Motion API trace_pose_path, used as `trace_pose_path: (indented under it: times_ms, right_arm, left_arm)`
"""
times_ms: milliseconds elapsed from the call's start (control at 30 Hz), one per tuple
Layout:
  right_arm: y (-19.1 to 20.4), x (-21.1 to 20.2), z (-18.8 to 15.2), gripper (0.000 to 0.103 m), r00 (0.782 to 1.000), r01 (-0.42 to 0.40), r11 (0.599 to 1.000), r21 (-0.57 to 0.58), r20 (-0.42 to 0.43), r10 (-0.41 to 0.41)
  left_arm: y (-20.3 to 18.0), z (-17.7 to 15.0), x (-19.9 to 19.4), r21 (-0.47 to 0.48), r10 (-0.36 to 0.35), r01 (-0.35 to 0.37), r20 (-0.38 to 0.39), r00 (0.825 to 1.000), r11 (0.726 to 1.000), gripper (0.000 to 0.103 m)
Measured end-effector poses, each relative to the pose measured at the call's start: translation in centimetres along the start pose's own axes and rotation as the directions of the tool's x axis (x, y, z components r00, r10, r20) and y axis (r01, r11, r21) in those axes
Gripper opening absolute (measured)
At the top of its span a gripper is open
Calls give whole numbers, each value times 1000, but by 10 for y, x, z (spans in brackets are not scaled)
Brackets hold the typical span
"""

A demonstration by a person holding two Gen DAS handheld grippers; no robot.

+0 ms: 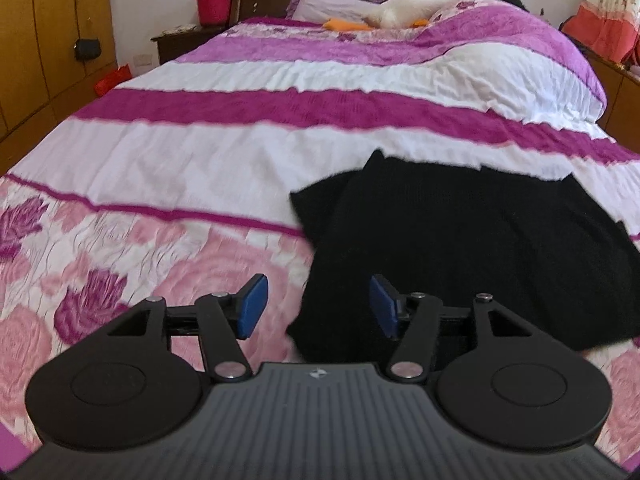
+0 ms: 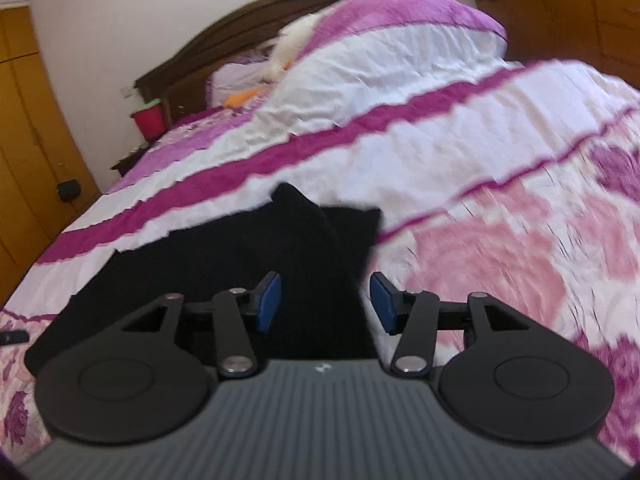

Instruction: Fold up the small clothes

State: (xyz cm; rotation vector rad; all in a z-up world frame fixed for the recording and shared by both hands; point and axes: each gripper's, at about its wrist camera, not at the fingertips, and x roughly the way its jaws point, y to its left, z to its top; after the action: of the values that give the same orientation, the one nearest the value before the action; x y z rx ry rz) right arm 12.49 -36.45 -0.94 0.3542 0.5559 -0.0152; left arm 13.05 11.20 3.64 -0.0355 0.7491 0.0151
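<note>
A small black garment point(image 1: 460, 248) lies partly folded on the pink and purple striped bedspread point(image 1: 200, 152). It also shows in the right wrist view point(image 2: 248, 256). My left gripper point(image 1: 318, 306) is open and empty, its blue pads over the garment's near left edge. My right gripper point(image 2: 325, 303) is open and empty, its blue pads over the garment's near right edge. A sleeve flap point(image 2: 356, 224) sticks out toward the right in the right wrist view.
A pillow point(image 1: 328, 2), a white plush toy point(image 1: 412, 6) and a bunched duvet point(image 1: 520, 64) lie at the head of the bed. A red bucket point(image 1: 213, 6) stands on the nightstand. Wooden wardrobes point(image 1: 44, 40) line the left wall. A wooden dresser point(image 2: 580, 20) is at the right.
</note>
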Motion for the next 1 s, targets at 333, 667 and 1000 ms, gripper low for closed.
trace_pose_path:
  times_ms: [333,667,1000]
  right_arm:
    - [-17,15,-20,55,998,-14,993,115,-58,21]
    - [-24,26,-35,56,998,-40,983,177,-49,49]
    - [-23,35,-43,56,983,-178,943,280,5,184]
  left_arm:
    - [11,-19,20,-83,-19,15,-52,998,996,63]
    - [9,-25,40,-86,-35,29,-67,997,996,67]
    - [10,-26,43,-81,-33,28,-70,997,996,68]
